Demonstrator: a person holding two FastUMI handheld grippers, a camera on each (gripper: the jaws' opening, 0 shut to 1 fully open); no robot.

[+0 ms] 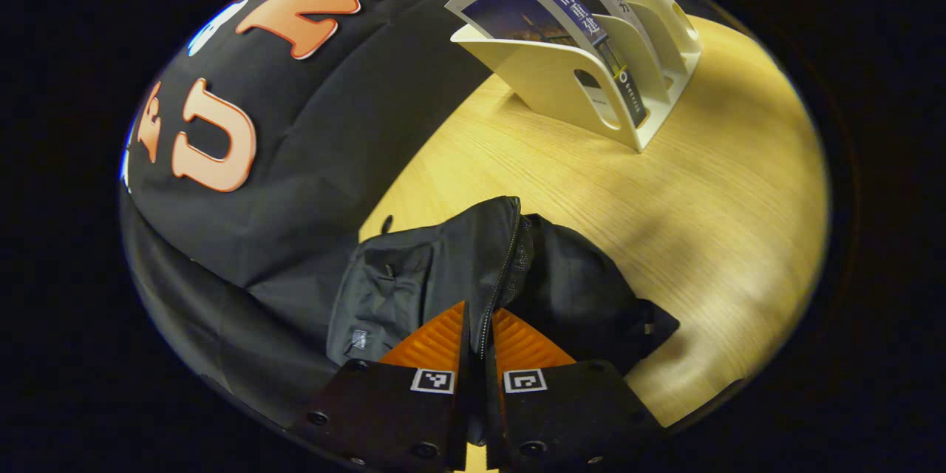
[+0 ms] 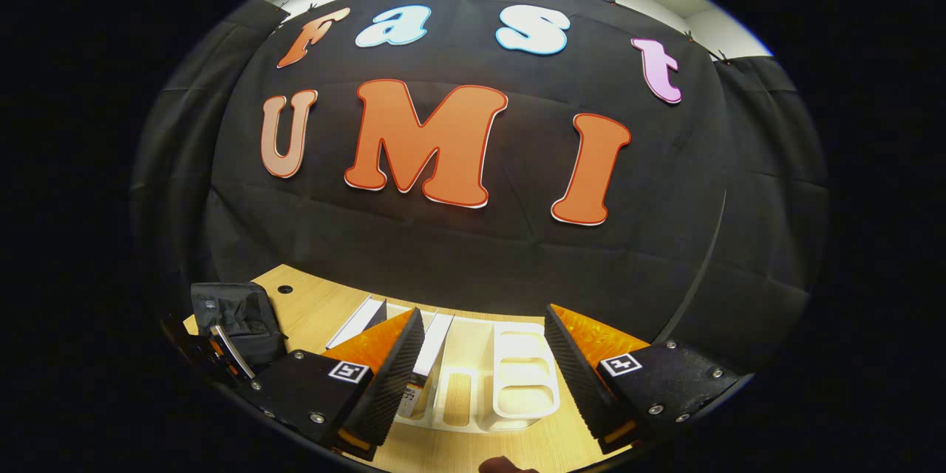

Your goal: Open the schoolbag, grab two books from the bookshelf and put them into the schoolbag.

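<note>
While the left gripper (image 1: pixel 481 325) is clenched on the schoolbag, the scene reads as follows.

Left gripper: its two ribbed, wedge-shaped fingers (image 1: pixel 436 344) are pressed nearly together on the schoolbag's zipper edge; each finger block bears one small square marker.
Schoolbag (image 1: pixel 443 266): one, of soft, dark, matte cloth, slumped and creased, lying on the table near the booth's cloth wall; a toothed zipper line runs up from between the left fingers. In the right gripper view it sits at the far left (image 2: pixel 236 310), partly hidden by the other gripper held before it.
Right gripper (image 2: pixel 484 355): released, jaws set wide apart, hovering over the bookshelf; its inner pads (image 2: pixel 392 377) are finely ridged.
Bookshelf (image 1: pixel 576 81): one, of smooth, pale, moulded plastic, with slanted dividers and oval cut-outs, standing on the table well apart from the schoolbag.
Books (image 1: pixel 550 11): two can be counted, thin and glossy, leaning in the nearer slots; the second is mostly hidden behind the first.
Table (image 1: pixel 702 222): light wood with fine straight grain, with one small dark round hole near the schoolbag in the right gripper view.
Hard to make out: the schoolbag's lower end, cut off behind the left gripper; whether its zipper is undone.
</note>
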